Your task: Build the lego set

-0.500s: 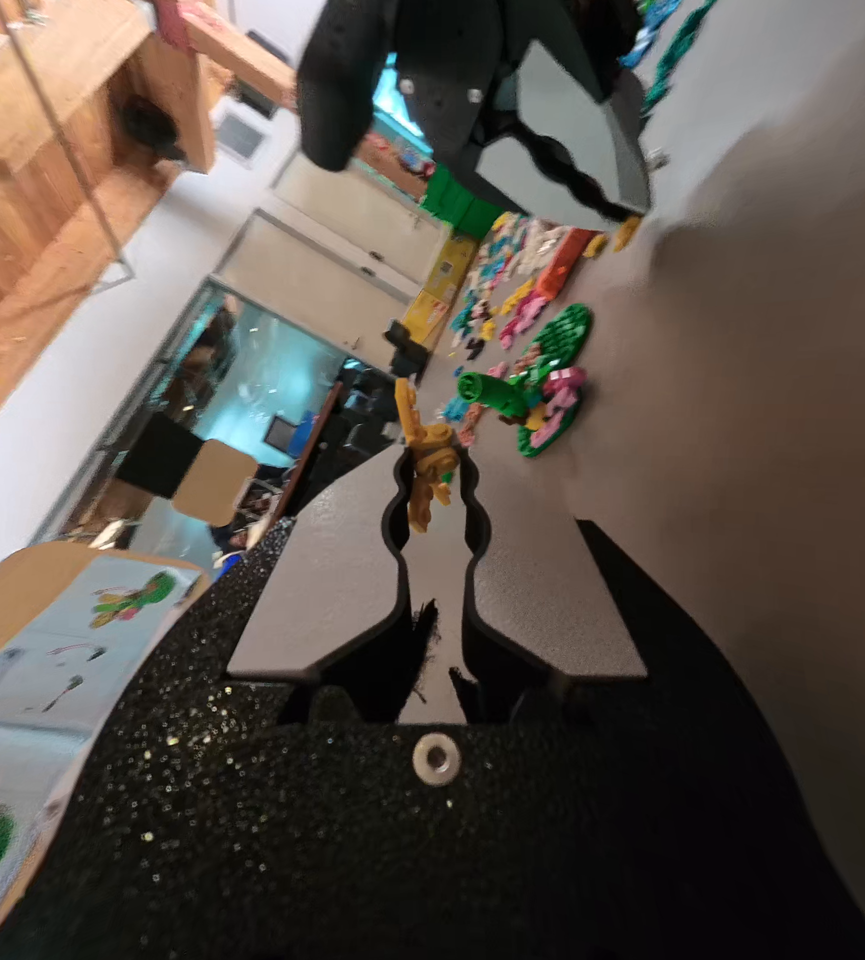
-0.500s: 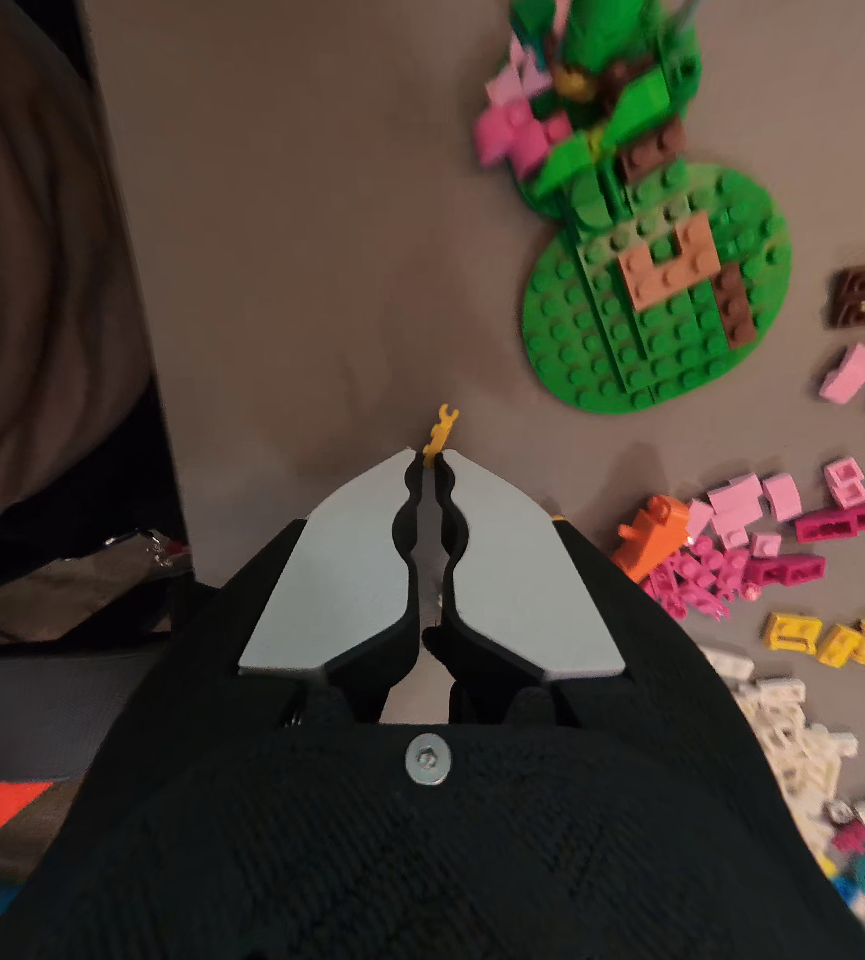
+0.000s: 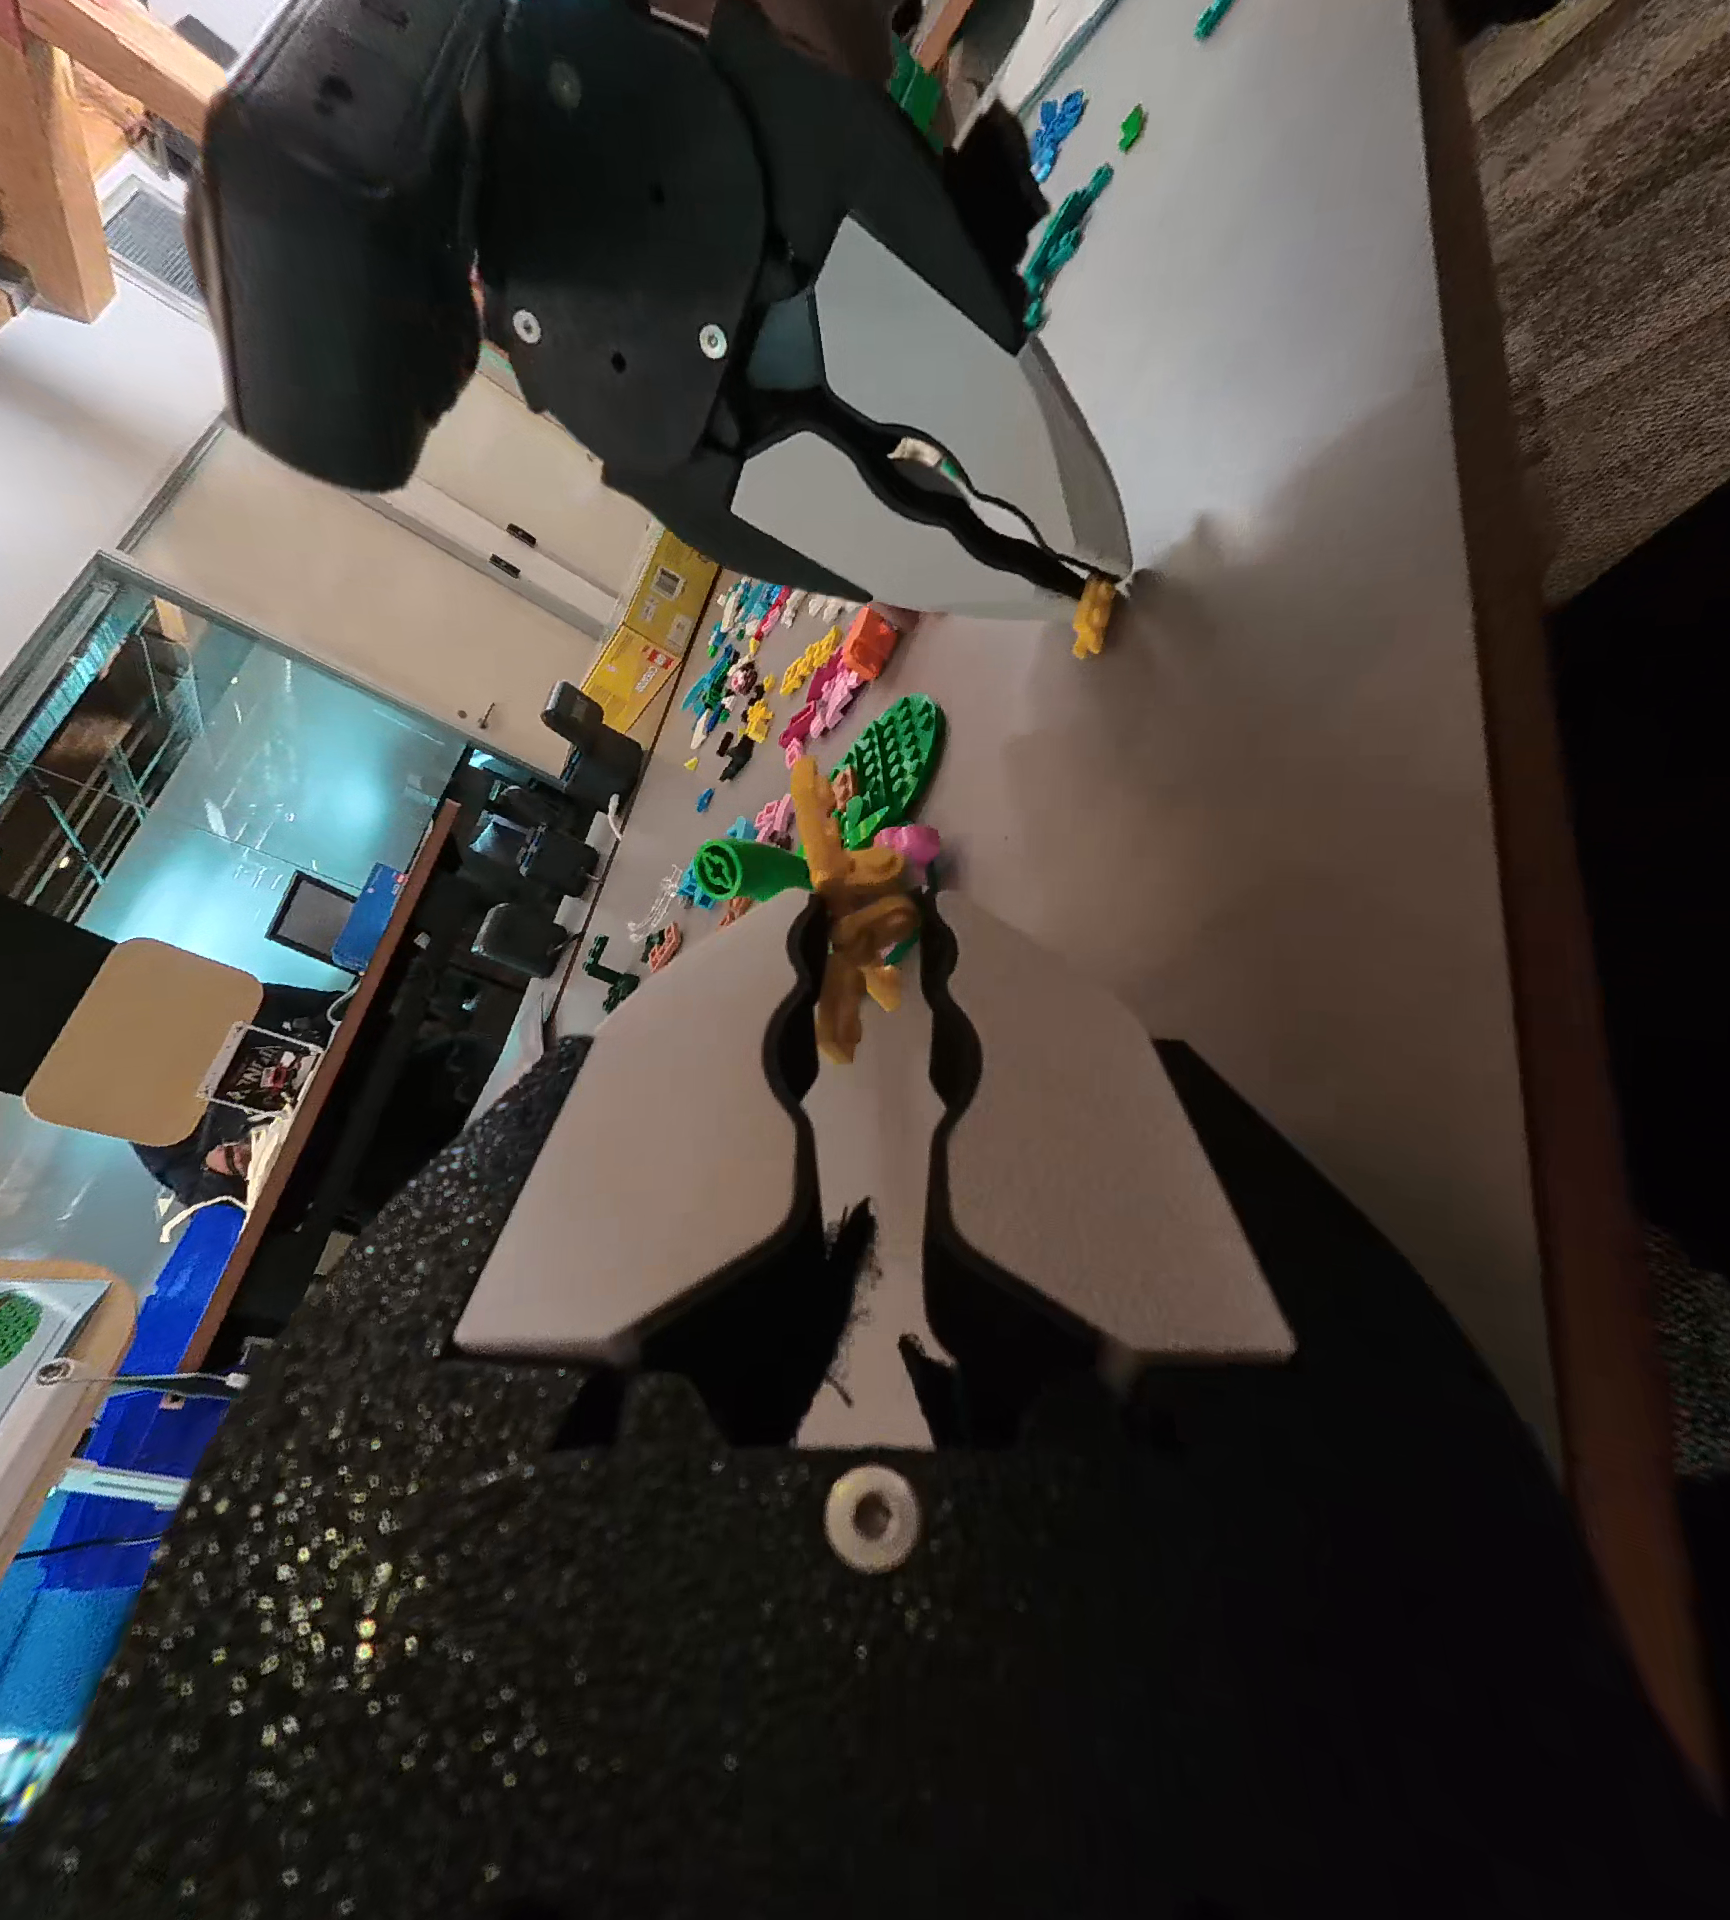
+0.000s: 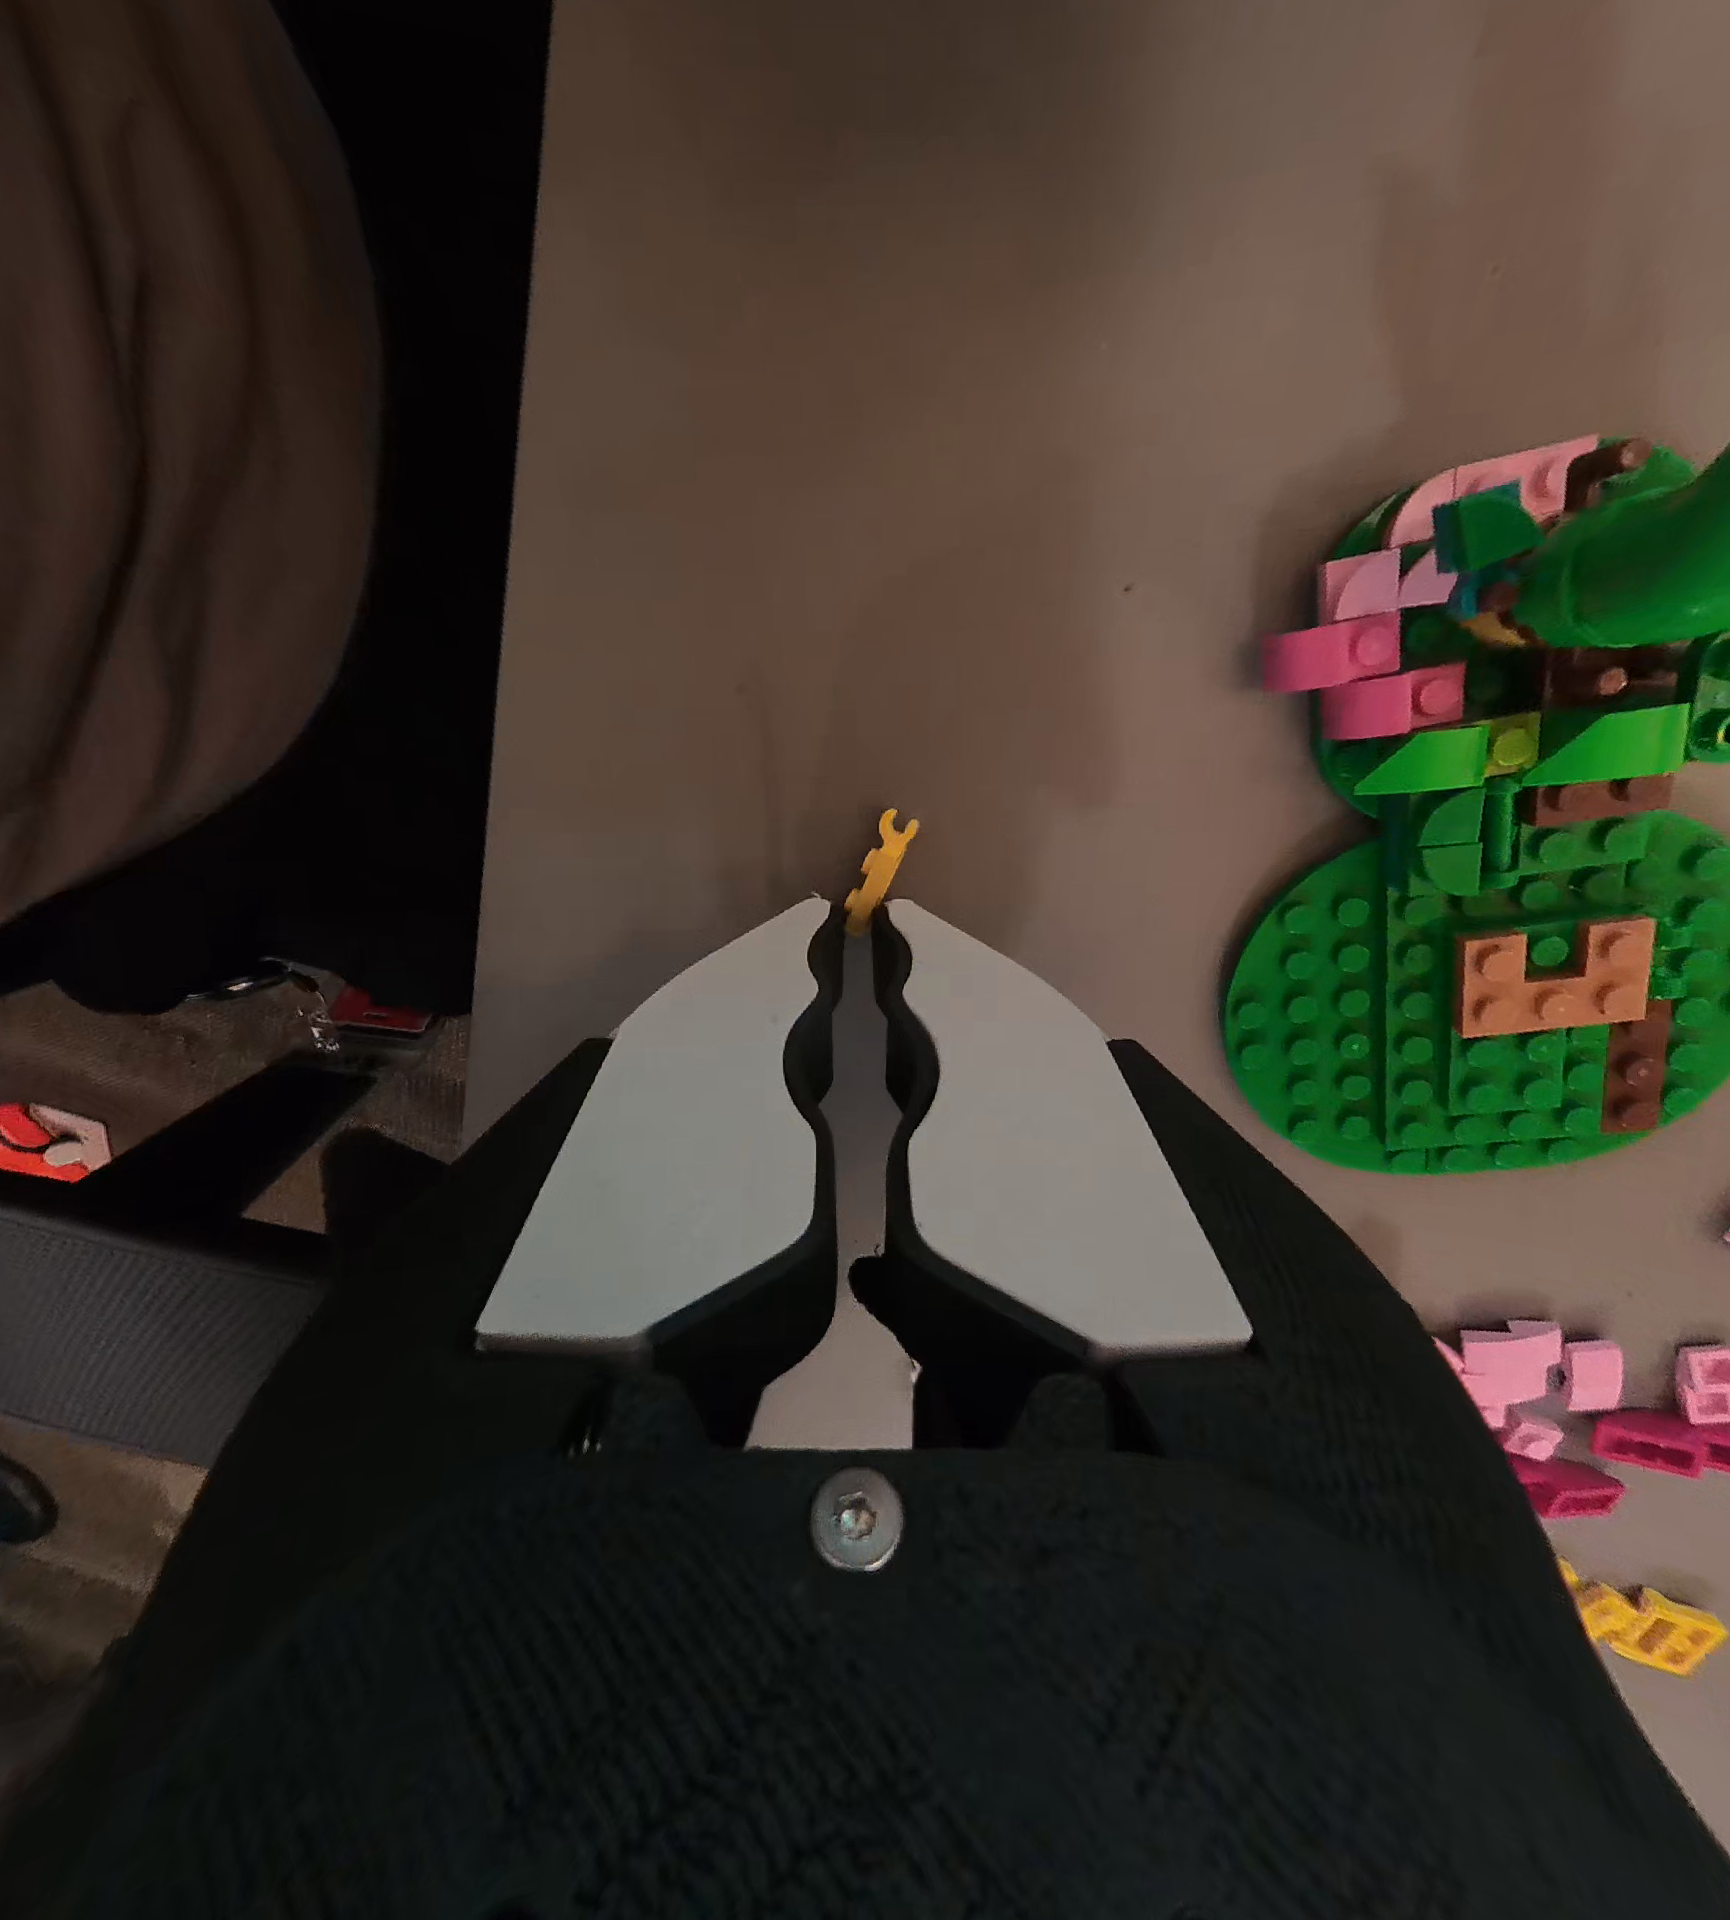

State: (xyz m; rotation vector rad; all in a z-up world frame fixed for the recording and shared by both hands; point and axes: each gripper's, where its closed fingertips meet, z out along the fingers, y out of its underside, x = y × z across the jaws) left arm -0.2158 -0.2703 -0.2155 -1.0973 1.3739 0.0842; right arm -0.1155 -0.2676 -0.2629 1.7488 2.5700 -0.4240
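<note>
Leftmost in the right wrist view hangs a fold of brown cloth (image 4: pixel 113 468), off the table's edge, and below it a red scrap (image 4: pixel 19 1143) lies on the floor. Next comes the grey table (image 4: pixel 944 416) itself. Near its left edge the right gripper (image 4: pixel 858 912) has its jaws pressed onto the lower end of a small yellow clip piece (image 4: pixel 885 857), whose forked top stands clear above the tips. Right of that piece, well apart from it, sits the green lego base (image 4: pixel 1339 1039): two round studded plates joined, one above the other, with a tan bracket (image 4: pixel 1547 982) and a brown strip (image 4: pixel 1635 1070) on the nearer plate, and pink bricks (image 4: pixel 1360 665) and a thick green stem (image 4: pixel 1671 571) on the farther one. Below the base, loose pink and magenta bricks (image 4: pixel 1609 1403) lie on the table, and lower still some yellow ones (image 4: pixel 1650 1636).

In the left wrist view, which is rolled on its side, a wooden beam (image 3: pixel 30 156) and glass partition (image 3: pixel 217 779) fill the left. Toward the middle, the left gripper (image 3: pixel 866 920) pinches a mustard-yellow branching assembly (image 3: pixel 845 914) between its tips, jaws closed around it with a gap lower down; directly behind it, the green lego base (image 3: pixel 892 748) rests on the table. Above, the right gripper (image 3: pixel 1100 582) touches its tip to the table with the yellow clip piece (image 3: pixel 1093 615) at its end. Beyond the base, scattered coloured bricks (image 3: pixel 788 675) trail away toward a yellow box (image 3: pixel 648 634)
</note>
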